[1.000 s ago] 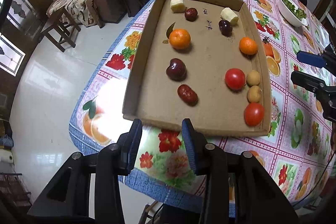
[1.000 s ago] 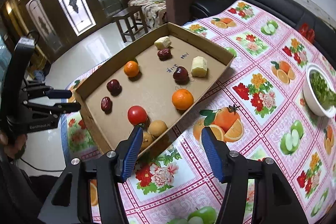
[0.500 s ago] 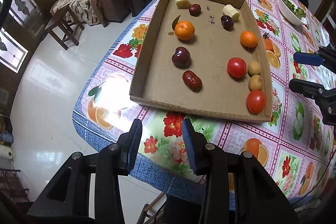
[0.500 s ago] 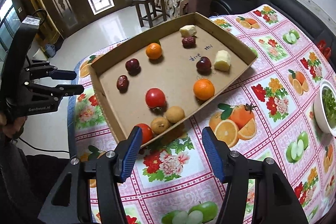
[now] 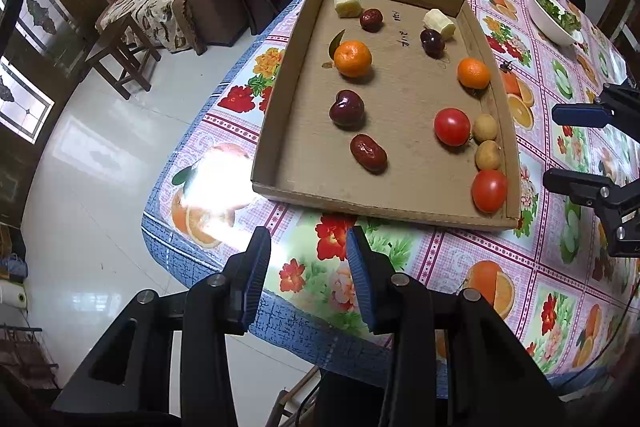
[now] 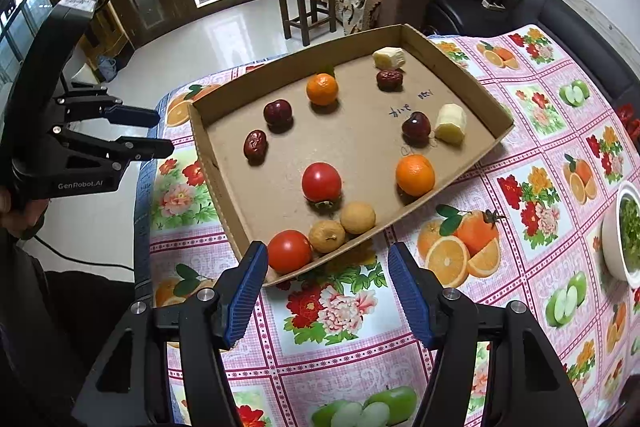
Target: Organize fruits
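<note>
1. The cardboard tray (image 6: pixel 460 67) sits on the tablecloth (image 6: pixel 520 227); fruit lies scattered inside.
2. The right gripper (image 6: pixel 326 291) hangs at the tray's 6 o'clock edge, jaws apart and empty, above the near tomato (image 6: pixel 289 251).
3. The left gripper (image 5: pixel 308 275) stands partly open, holding nothing.
4. That tomato is likely smooth, soft and easily bruised: grip across its widest part, gently.
5. The two longans (image 6: pixel 342 227) touch at its 2 o'clock and could roll.
</note>
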Motion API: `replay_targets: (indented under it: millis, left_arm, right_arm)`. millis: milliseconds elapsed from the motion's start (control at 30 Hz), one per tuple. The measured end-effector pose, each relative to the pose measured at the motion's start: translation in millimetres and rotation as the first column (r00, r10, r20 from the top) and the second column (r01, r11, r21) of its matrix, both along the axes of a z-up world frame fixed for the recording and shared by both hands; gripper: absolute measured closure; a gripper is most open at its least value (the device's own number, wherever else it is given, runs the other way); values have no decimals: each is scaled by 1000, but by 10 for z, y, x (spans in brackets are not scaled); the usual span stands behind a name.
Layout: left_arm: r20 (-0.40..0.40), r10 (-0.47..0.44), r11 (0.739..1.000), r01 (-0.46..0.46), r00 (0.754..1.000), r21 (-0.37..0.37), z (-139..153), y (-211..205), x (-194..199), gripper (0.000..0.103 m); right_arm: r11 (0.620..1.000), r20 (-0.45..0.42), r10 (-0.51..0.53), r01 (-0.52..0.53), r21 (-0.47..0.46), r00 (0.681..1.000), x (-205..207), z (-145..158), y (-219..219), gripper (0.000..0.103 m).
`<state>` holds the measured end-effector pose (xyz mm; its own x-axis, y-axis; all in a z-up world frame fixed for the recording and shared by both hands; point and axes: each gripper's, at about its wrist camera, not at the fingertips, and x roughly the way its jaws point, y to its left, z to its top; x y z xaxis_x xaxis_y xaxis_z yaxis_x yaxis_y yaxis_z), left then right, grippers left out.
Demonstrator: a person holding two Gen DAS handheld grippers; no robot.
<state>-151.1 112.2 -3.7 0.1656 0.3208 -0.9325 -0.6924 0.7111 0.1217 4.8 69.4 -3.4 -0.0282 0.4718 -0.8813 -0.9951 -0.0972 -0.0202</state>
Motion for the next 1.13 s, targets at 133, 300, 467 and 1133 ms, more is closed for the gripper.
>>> replay_targets:
  millis: [133, 300, 467, 1133]
  left_arm:
    - [0, -2, 1000, 2, 1000, 2, -4, -2, -2, 66]
    - [0, -2, 1000, 2, 1000, 2, -10, 4, 0, 66]
    - [-2, -3, 1000, 3, 1000, 3, -16, -2, 6, 66]
    - [7, 21, 999, -21, 1000, 46, -6, 45, -22, 66]
  right_arm:
    - [1000, -6, 18, -18, -8, 1000, -12, -21, 8, 39]
    - [999, -4, 30, -30, -11, 1000, -25, -30, 18, 39]
    - [999, -10, 37, -37, -12, 999, -36, -35, 35, 39]
    - [999, -29, 49, -50, -14, 998, -58, -70, 64, 39]
